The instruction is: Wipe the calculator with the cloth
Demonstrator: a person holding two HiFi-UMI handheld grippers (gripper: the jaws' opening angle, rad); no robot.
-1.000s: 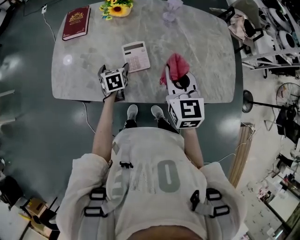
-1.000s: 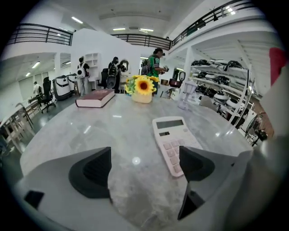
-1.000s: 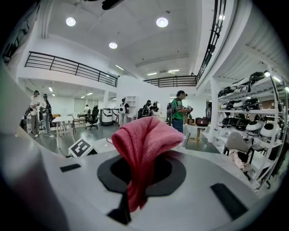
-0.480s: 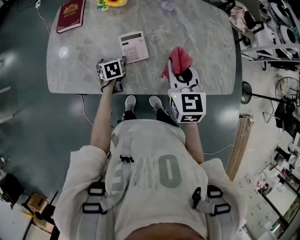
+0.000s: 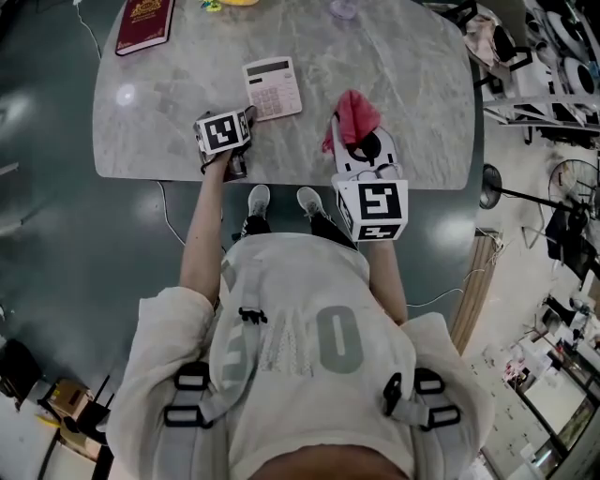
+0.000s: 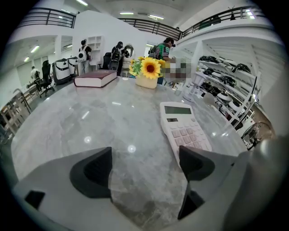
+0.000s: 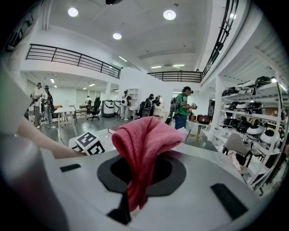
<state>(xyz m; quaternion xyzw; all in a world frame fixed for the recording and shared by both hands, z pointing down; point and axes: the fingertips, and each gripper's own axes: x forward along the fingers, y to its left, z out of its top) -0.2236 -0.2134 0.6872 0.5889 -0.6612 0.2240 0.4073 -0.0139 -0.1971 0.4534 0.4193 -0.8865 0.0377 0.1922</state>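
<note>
I have the left hand-held gripper point(image 5: 225, 124) low over the counter point(image 5: 403, 70) at its near edge, left of centre; in the left gripper view its jaws point(image 6: 144, 169) stand spread wide with only bare marble between them. The calculator point(image 5: 273, 87) lies flat just beyond that gripper, keys up and display toward the far edge; in the left gripper view its point(image 6: 183, 128) near end sits right by the right-hand jaw, and I cannot tell whether they touch.

The right hand-held gripper point(image 5: 361, 141) is at the near edge right of centre, raised and tipped upward so its camera looks across the room; its jaws point(image 7: 140, 169) are pinching the pink cloth point(image 7: 142, 144), which bunches above them and hangs down in a fold. From the head view the cloth point(image 5: 356, 116) is well apart from the calculator, on its right.

A dark red book point(image 5: 145, 25) rests at the far left corner; a sunflower in a small pot point(image 6: 149, 68) stands by the far edge.
</note>
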